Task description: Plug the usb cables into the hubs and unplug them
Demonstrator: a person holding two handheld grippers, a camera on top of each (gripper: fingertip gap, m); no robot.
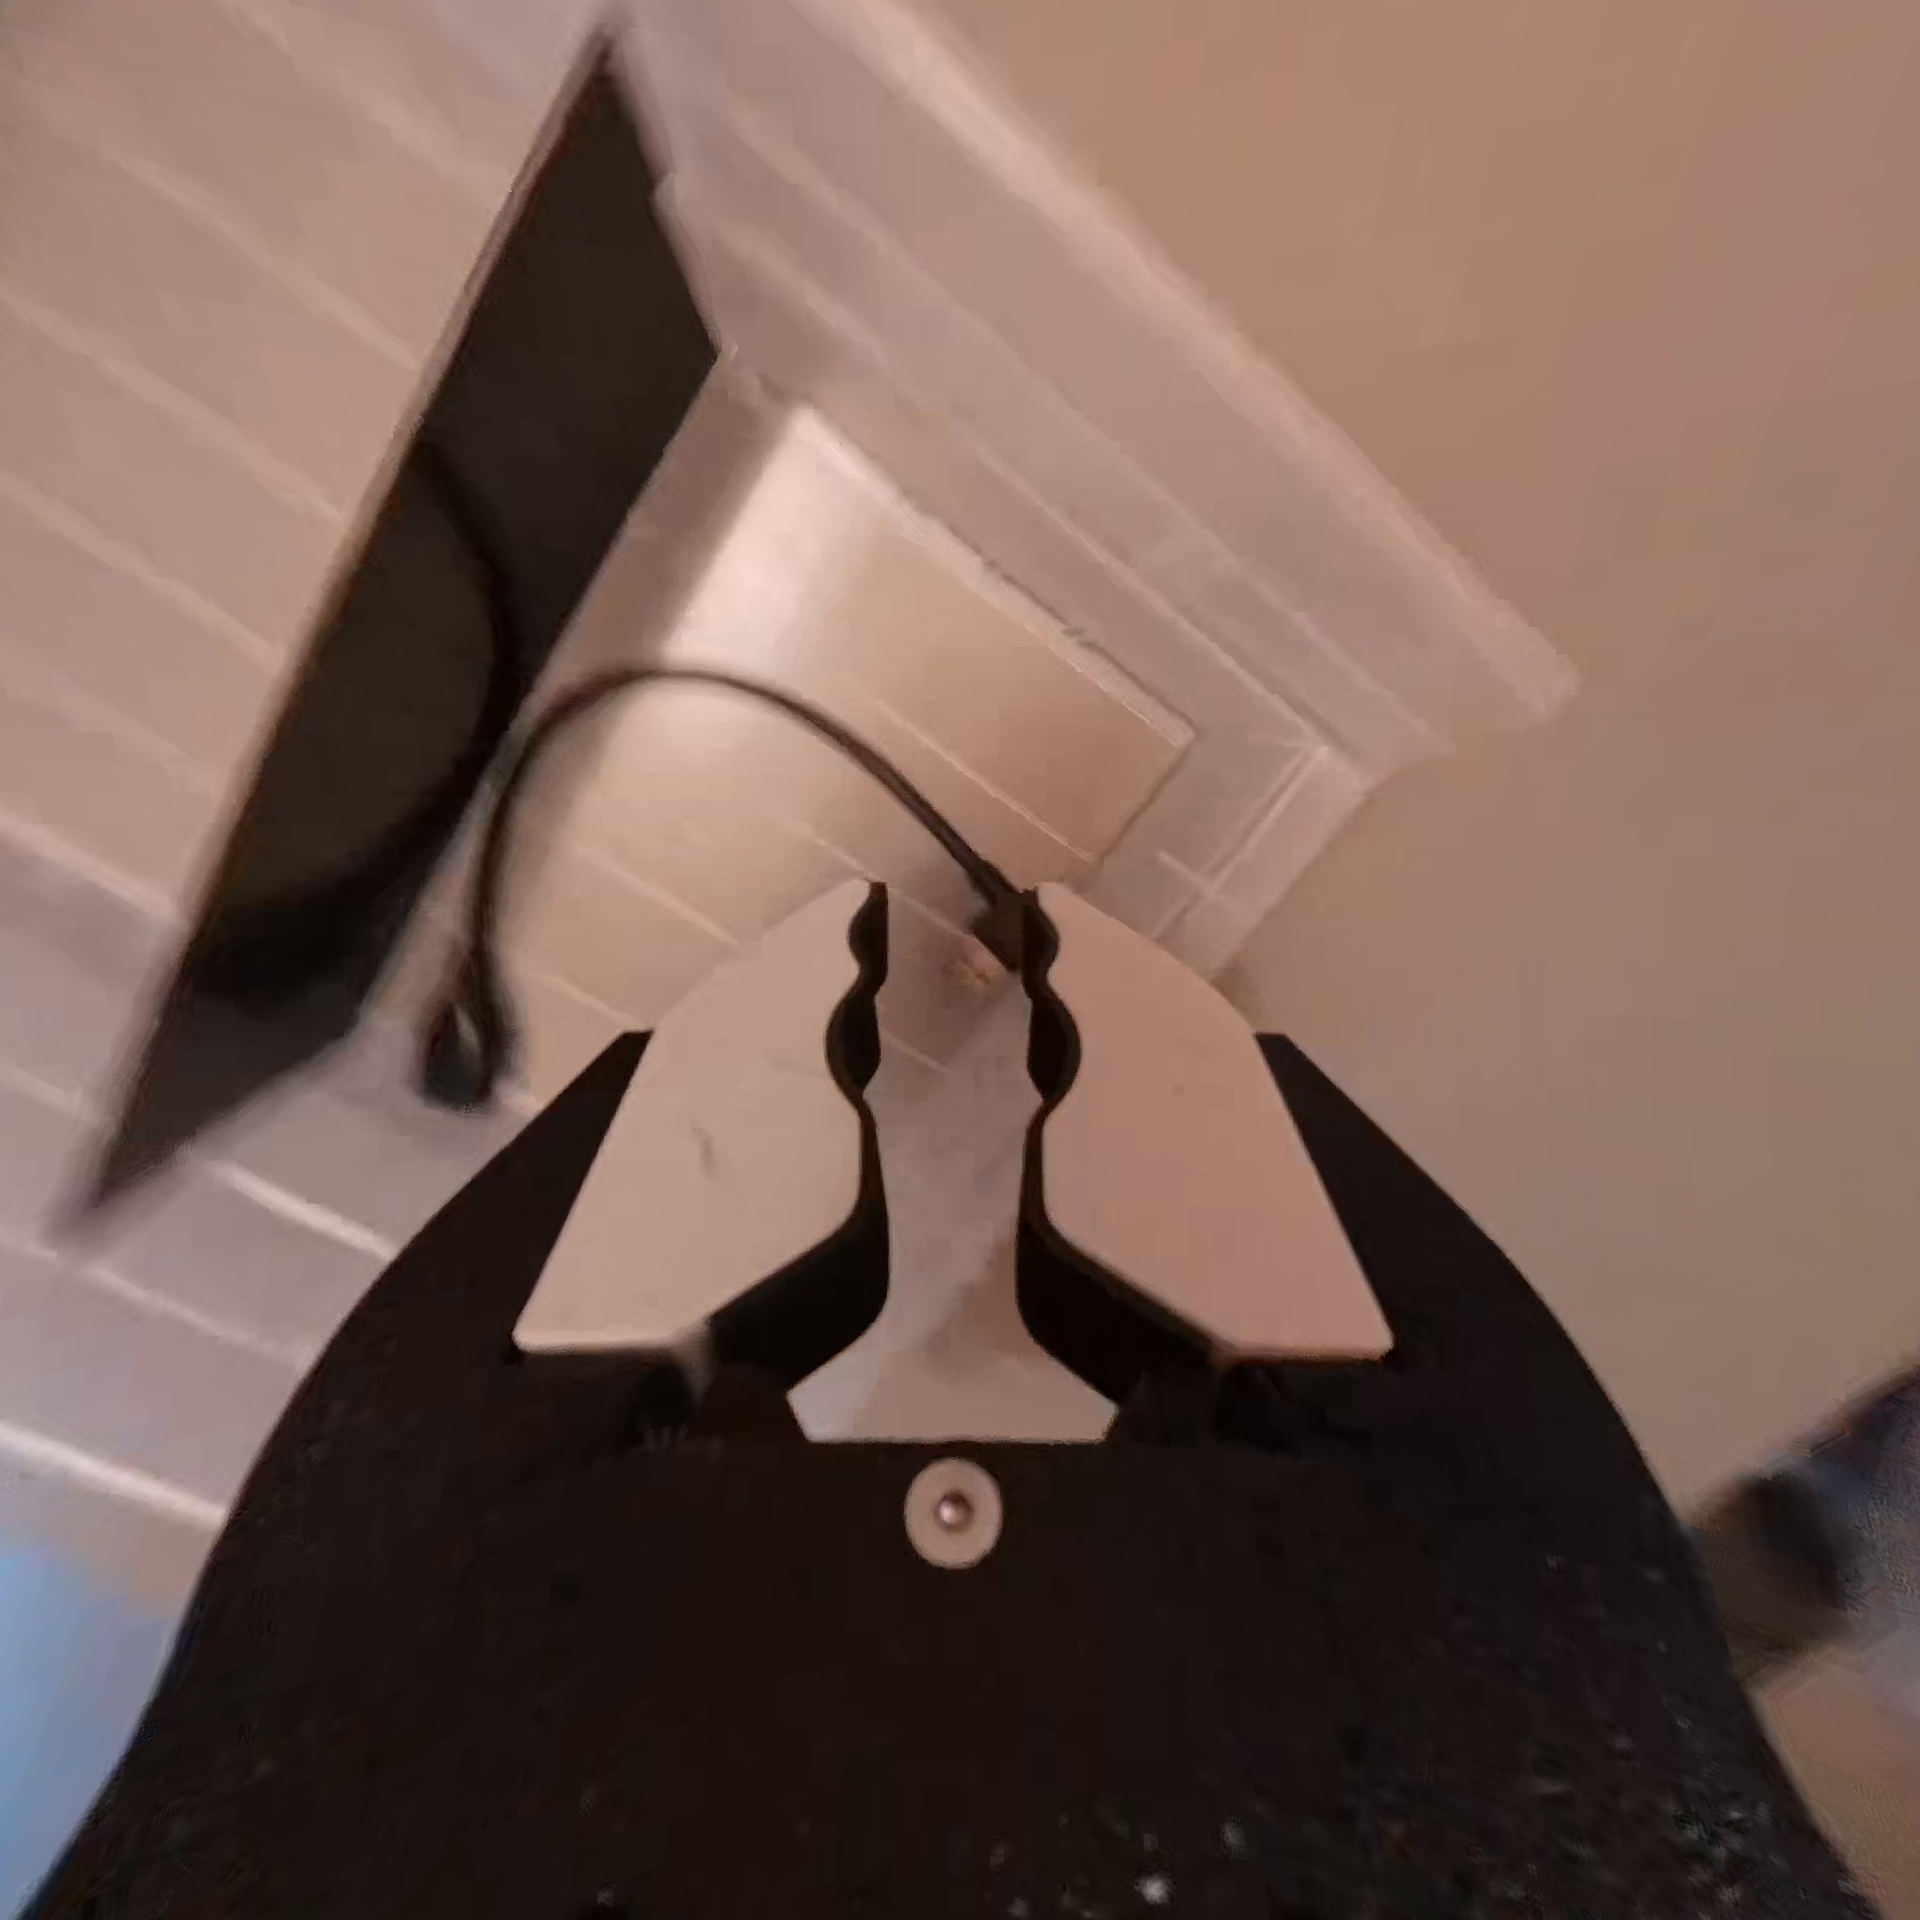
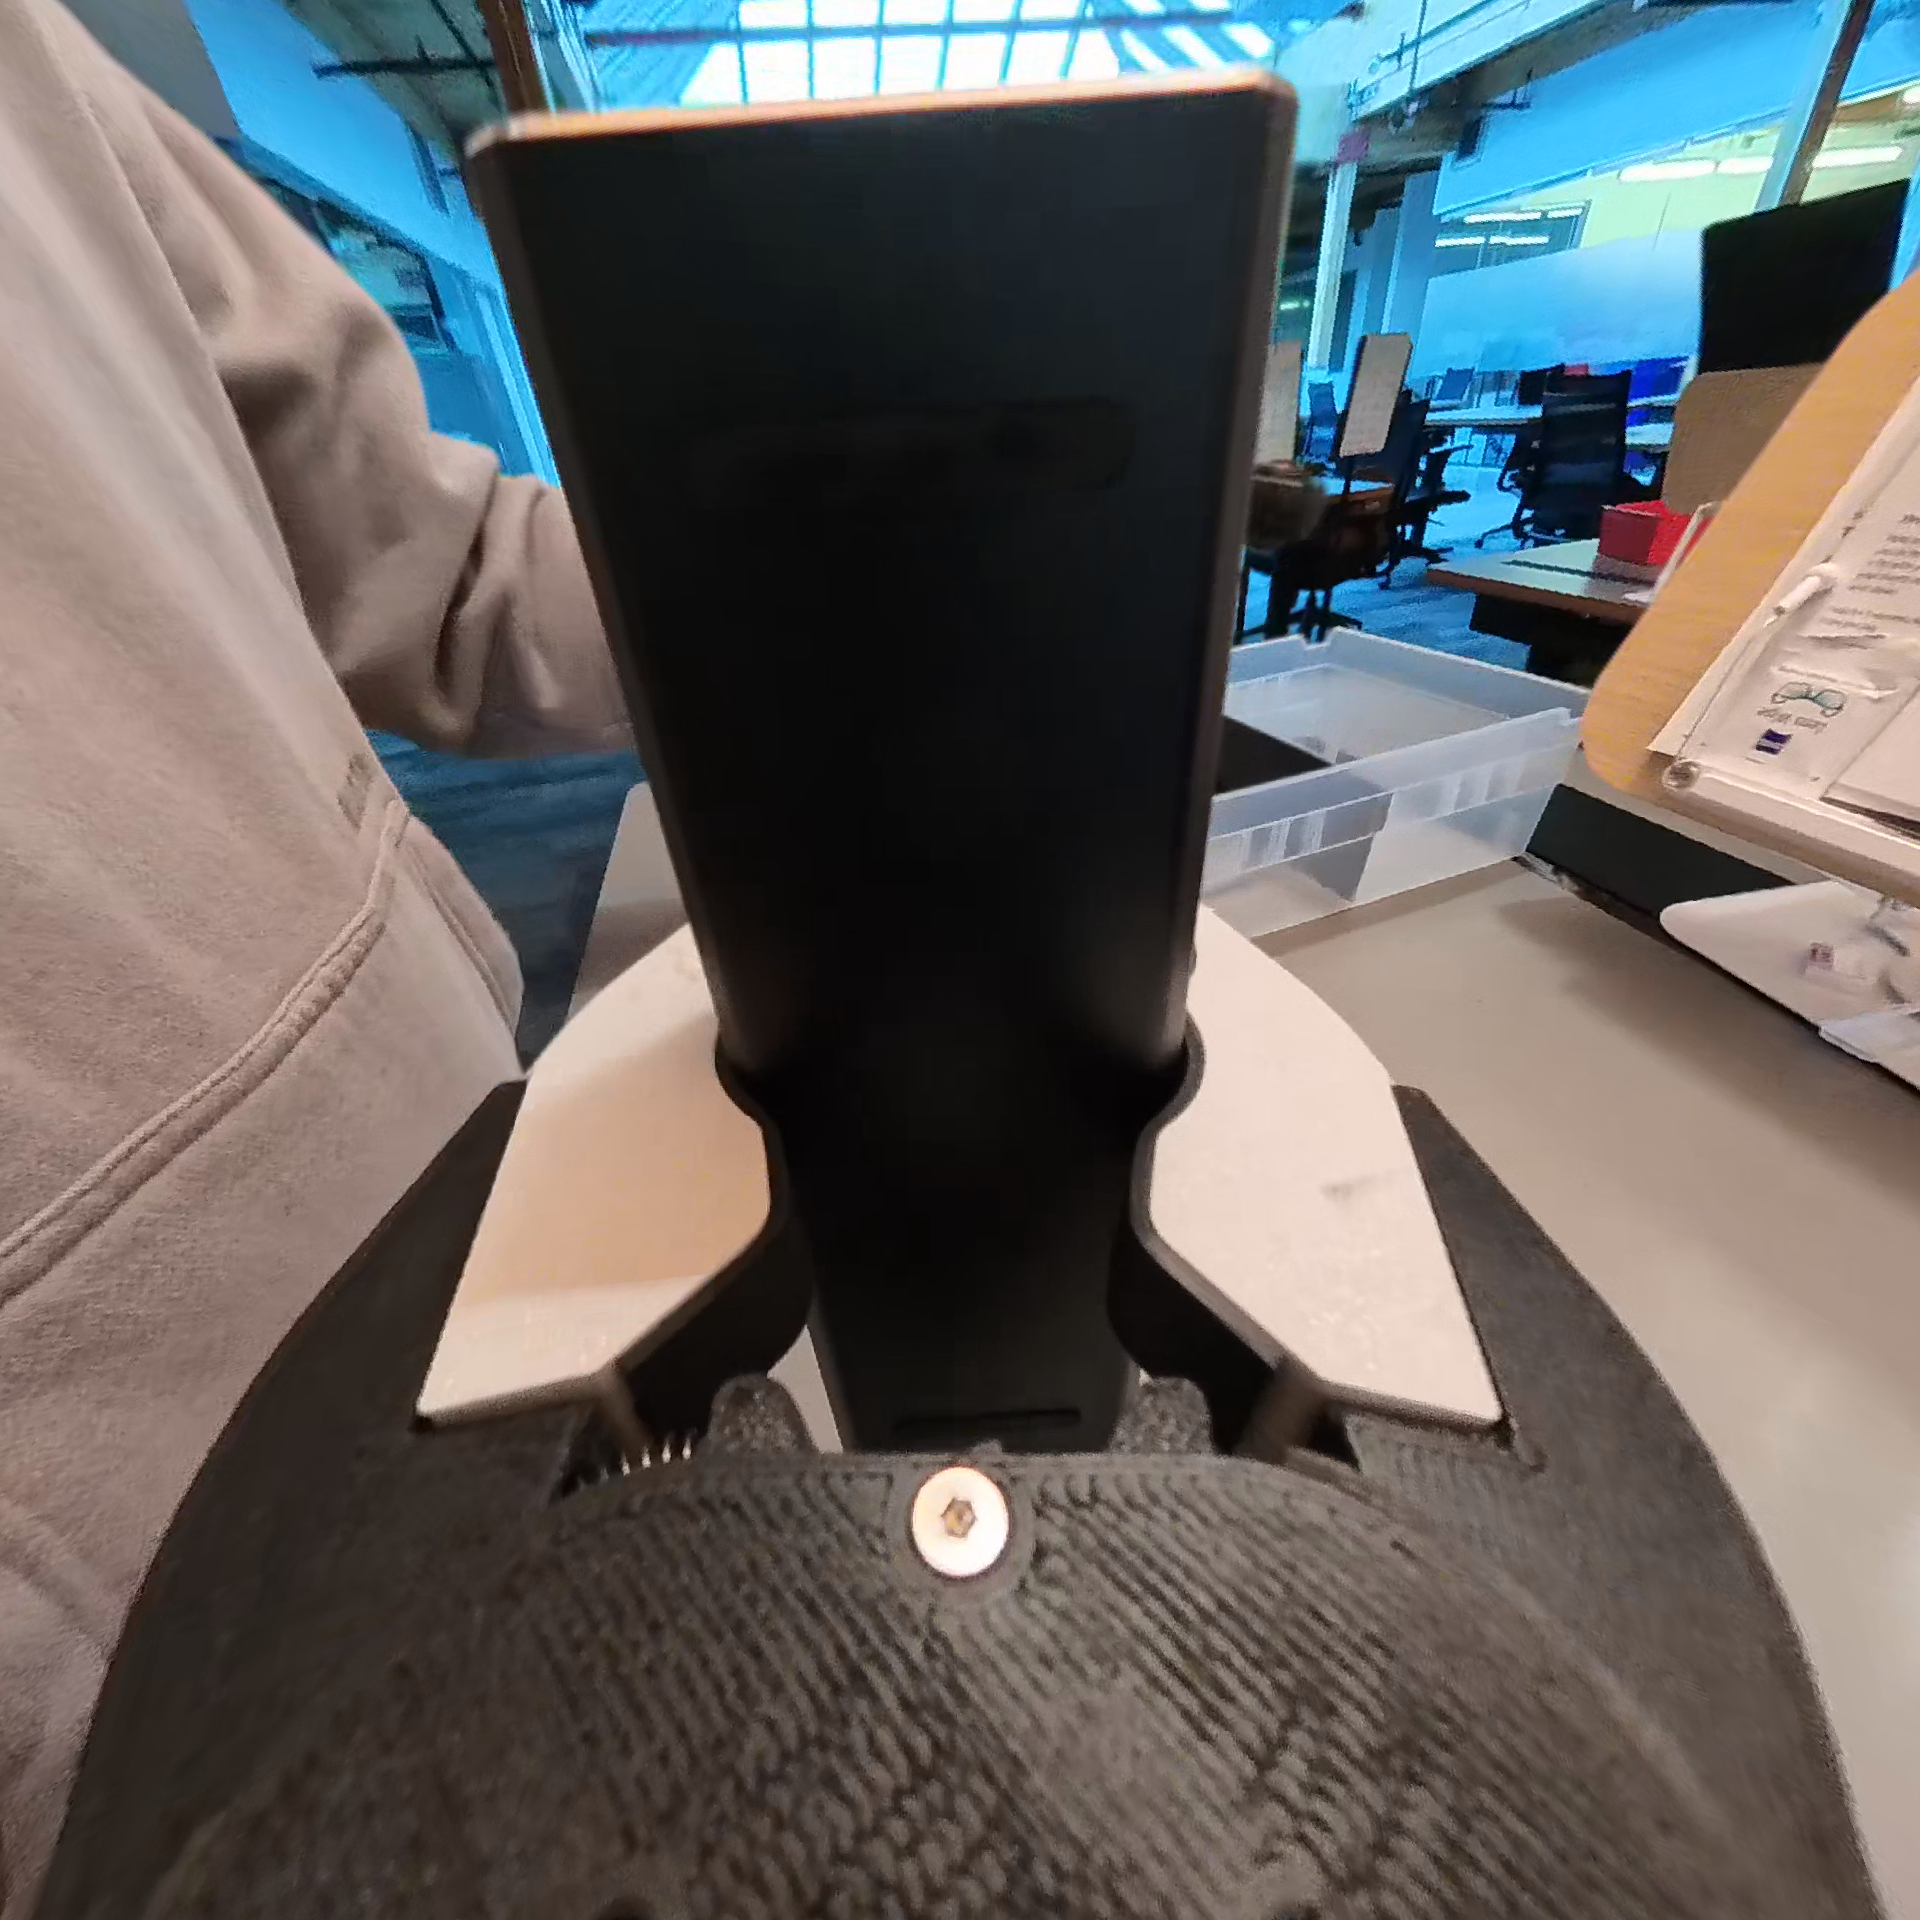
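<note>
A: Where was the USB cable (image 1: 665, 691)?

B: In the left wrist view it was a short black lead hanging in the air. One plug (image 1: 1000, 928) sat at the tips of the left gripper (image 1: 956, 925), against the inner face of the right-hand finger, its metal end pointing back between the fingers. From there the lead arched up and over to the left and dropped to a second black connector (image 1: 462, 1044), which dangled free.

A: So were the jaws clamped on it?

B: They stood narrow, with a clear gap showing between them. The picture was blurred, so I could not tell whether they pinched the plug or it only rested against one finger.

A: And the hub?

B: The right gripper (image 2: 956, 1049) held it: a long black hub (image 2: 883, 582) standing upright between the white fingers (image 2: 623, 1164), the jaws closed against its two long sides near its lower end. Its ports were not visible.

A: What lay around it?

B: A grey-sleeved arm (image 2: 260, 582) to the left, a clear plastic bin (image 2: 1392, 769) on the pale table (image 2: 1538, 1091) to the right, and a tilted wooden board (image 2: 1704, 582) carrying papers. Behind the cable was a white panelled surface with a dark opening (image 1: 436, 665).
</note>
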